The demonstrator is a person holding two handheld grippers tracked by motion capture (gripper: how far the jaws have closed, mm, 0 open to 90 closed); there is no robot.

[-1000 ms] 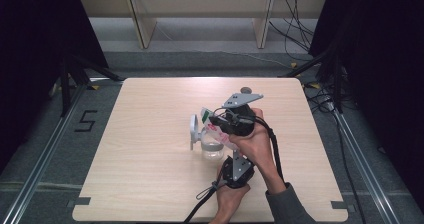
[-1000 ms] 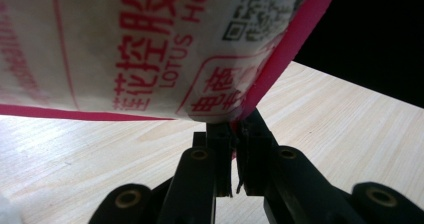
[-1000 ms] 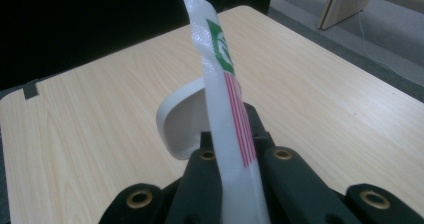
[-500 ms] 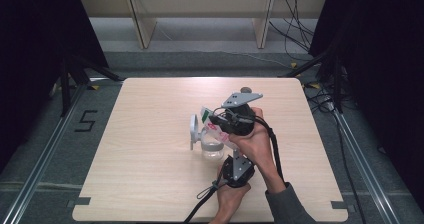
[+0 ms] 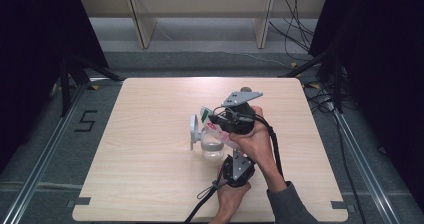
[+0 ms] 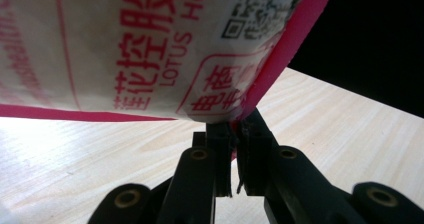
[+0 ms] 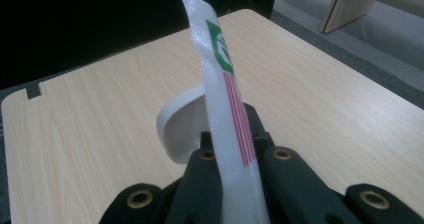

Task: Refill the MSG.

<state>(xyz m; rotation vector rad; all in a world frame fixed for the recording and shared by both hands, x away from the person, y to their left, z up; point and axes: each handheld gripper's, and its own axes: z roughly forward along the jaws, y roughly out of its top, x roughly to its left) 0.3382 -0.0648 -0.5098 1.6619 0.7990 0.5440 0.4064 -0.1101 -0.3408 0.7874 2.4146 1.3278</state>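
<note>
High view shows us holding a sachet (image 5: 216, 125) above the middle of the table (image 5: 145, 149), over a clear jar (image 5: 212, 147) whose white lid (image 5: 193, 131) stands tipped up at its left. Our right gripper (image 5: 218, 119), on the far side, is clamped on the sachet's upper part, which rises edge-on between its jaws in the right gripper view (image 7: 227, 119). Our left gripper (image 5: 231, 156), nearer us, pinches the sachet's pink bottom edge (image 6: 260, 91), its jaws pressed together on it.
</note>
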